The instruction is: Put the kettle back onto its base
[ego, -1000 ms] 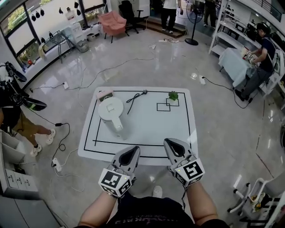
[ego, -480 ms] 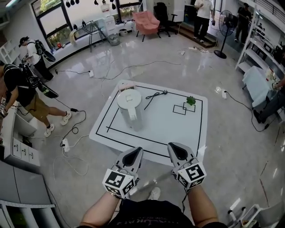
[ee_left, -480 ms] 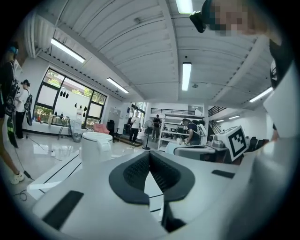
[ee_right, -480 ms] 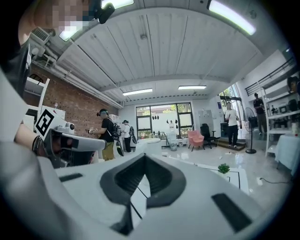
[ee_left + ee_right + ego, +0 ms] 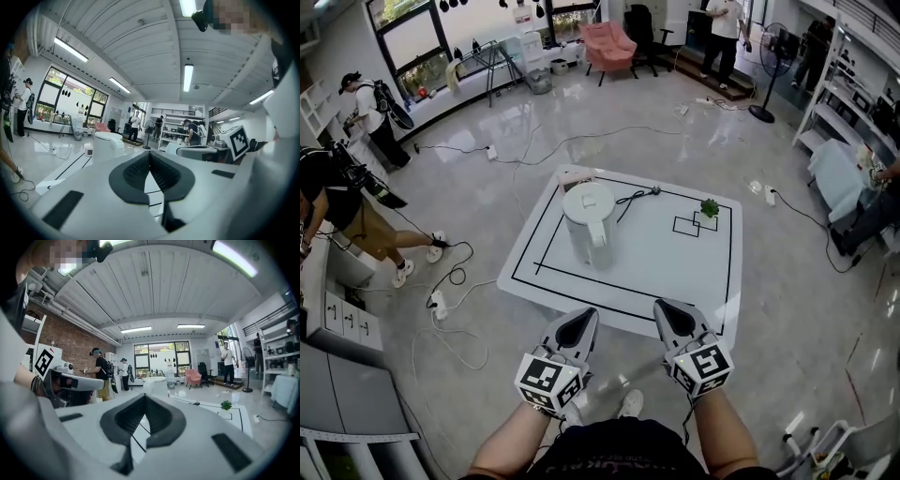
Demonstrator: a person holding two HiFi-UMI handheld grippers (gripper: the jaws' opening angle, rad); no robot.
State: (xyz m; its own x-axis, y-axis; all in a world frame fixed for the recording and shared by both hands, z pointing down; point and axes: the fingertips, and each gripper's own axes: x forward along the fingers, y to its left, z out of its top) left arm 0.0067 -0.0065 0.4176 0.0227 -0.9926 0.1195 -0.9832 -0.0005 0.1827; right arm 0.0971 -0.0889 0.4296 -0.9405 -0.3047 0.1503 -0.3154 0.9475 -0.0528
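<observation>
A white kettle [image 5: 590, 223] stands upright on the left half of a white table [image 5: 675, 272] marked with black tape, its handle turned toward me. I cannot make out its base; a black cord with a plug [image 5: 637, 196] lies just behind it. My left gripper [image 5: 578, 322] and right gripper [image 5: 674, 312] hover side by side at the table's near edge, both shut and empty, well short of the kettle. The kettle [image 5: 107, 144] shows ahead and to the left past the left gripper [image 5: 149, 157]. Beyond the right gripper [image 5: 144, 401] the kettle [image 5: 154, 383] stands straight ahead.
A small pale box [image 5: 574, 176] sits at the table's far left corner and a little green plant [image 5: 710, 207] by two taped squares at the far right. Cables trail over the floor to the left. People stand at the left [image 5: 337, 202] and at the back.
The head view has swung, so the table and kettle now sit further right and nearer. Both grippers have edged toward the table's near edge and remain shut.
</observation>
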